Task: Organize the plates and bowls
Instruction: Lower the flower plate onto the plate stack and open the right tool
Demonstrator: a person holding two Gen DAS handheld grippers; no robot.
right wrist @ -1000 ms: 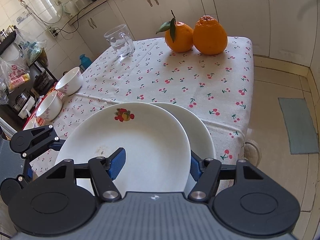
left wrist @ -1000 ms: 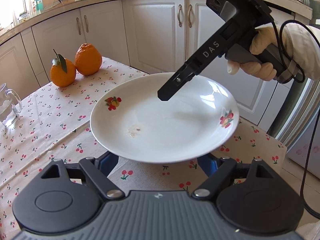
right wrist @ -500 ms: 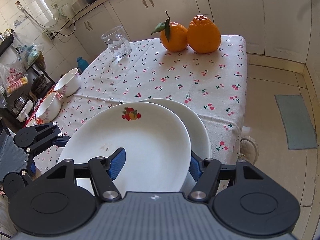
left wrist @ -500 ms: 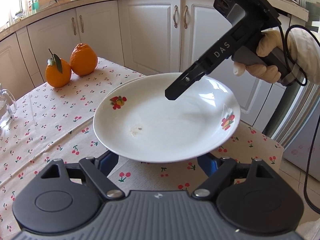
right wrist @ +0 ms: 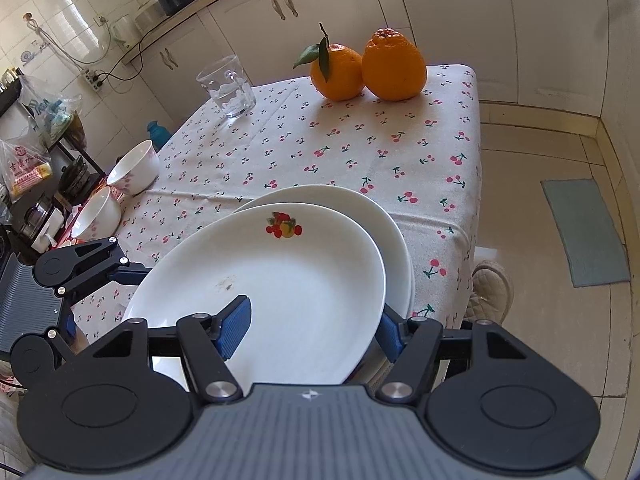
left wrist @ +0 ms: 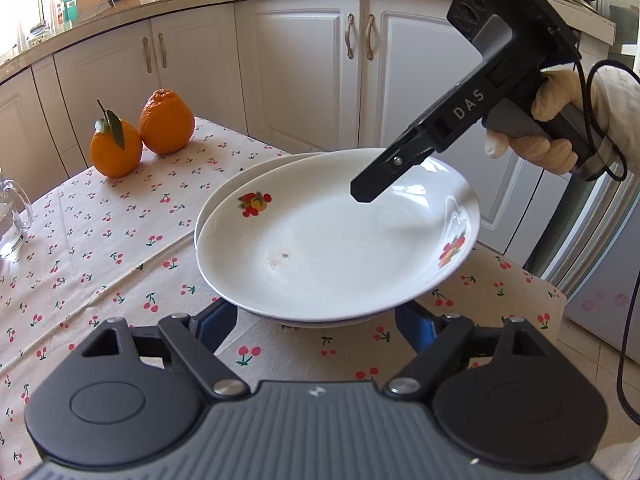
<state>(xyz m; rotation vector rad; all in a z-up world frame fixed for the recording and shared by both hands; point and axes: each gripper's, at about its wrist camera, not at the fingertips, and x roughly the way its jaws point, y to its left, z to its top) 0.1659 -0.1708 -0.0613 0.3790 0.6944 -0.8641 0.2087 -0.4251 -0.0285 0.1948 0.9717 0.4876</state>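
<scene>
Two bowls (right wrist: 120,190) wait unsorted beyond the lower plate (right wrist: 384,232) as my right gripper (right wrist: 310,326) clamps the fruit-print plate (right wrist: 280,280) over it; my left gripper (left wrist: 316,326) stands open.

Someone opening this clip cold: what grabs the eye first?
The white fruit-print plate, tilted over a second plate at the table's near corner, with the right gripper clamped across its rim. Next, the two oranges at the far edge of the cherry-print tablecloth, then two bowls at the left.
</scene>
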